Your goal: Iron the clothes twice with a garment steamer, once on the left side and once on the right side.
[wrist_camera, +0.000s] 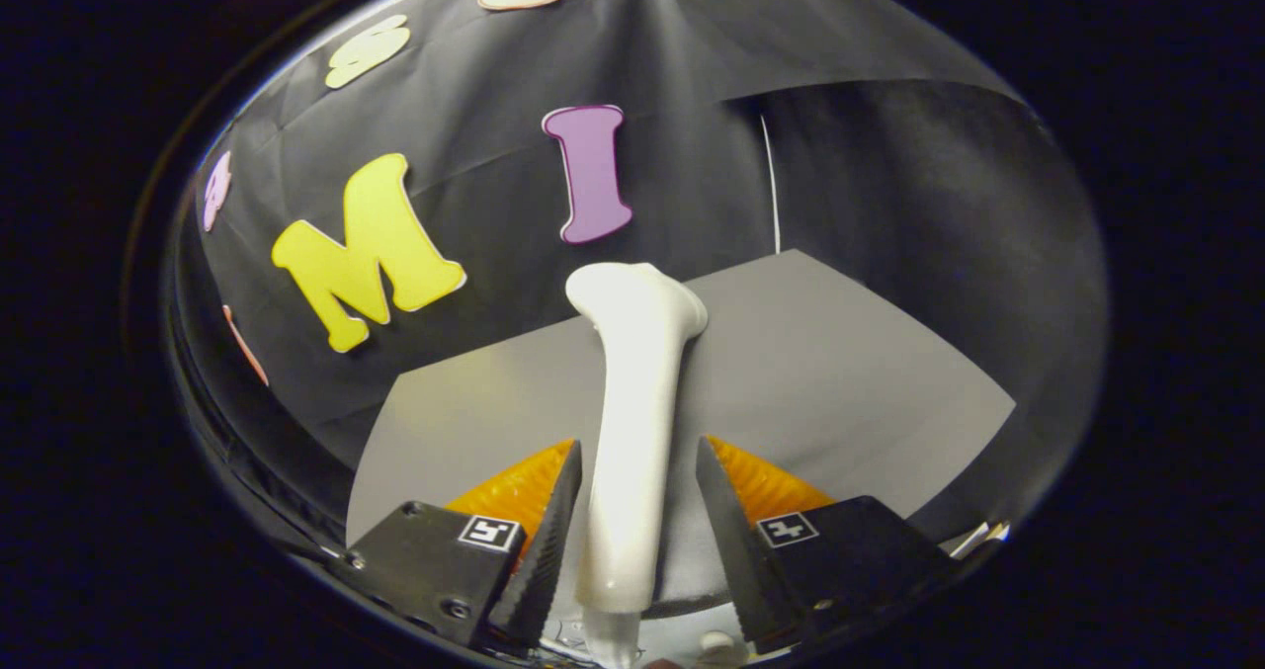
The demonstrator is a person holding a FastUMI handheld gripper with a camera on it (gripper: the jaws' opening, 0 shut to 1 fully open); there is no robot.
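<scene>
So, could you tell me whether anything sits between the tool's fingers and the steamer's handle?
Nothing visible does. The glossy white plastic garment steamer stands upright between the tool's two black fingers, with open gaps on both sides and grey tabletop beyond.

White garment steamer (632,422) stands between the gripper (632,511) fingers, seemingly ungripped.
</scene>
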